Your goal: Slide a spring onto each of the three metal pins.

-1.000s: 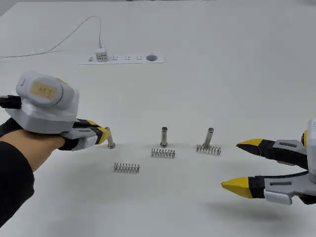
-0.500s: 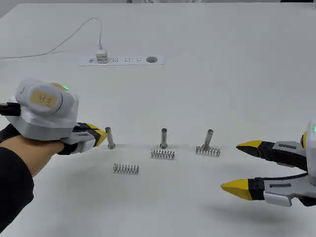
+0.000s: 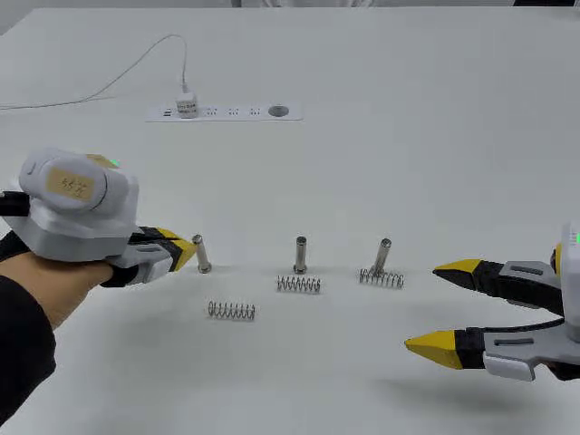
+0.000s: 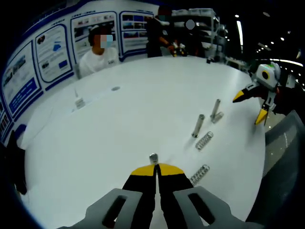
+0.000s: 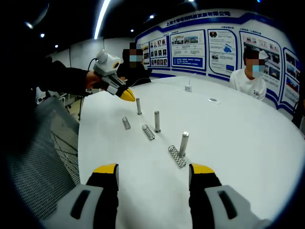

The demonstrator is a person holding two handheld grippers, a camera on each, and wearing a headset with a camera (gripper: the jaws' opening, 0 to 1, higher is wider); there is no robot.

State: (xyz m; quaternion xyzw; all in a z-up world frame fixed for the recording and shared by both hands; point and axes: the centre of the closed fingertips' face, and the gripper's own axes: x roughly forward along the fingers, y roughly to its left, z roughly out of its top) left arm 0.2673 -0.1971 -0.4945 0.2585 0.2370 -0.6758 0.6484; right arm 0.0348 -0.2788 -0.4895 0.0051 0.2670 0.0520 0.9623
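Three metal pins stand in a row on the white table: the left pin [image 3: 201,255], the middle pin [image 3: 300,254] and the leaning right pin [image 3: 382,256]. A spring lies in front of each: left spring [image 3: 231,311], middle spring [image 3: 298,285], right spring [image 3: 381,278]. My left gripper [image 3: 188,250] is shut and holds nothing, its tips right beside the top of the left pin [image 4: 153,158]. My right gripper [image 3: 421,306] hovers open, right of the right spring [image 5: 177,156], nothing between its jaws.
A white power strip [image 3: 225,111] with a plugged-in charger and cable lies at the far side of the table. People sit beyond the table's far edge [image 5: 248,76]. Bare tabletop surrounds the pins and springs.
My left gripper has drawn back slightly to the left and lower, away from the left pin's top. The right gripper, pins and springs have stayed put.
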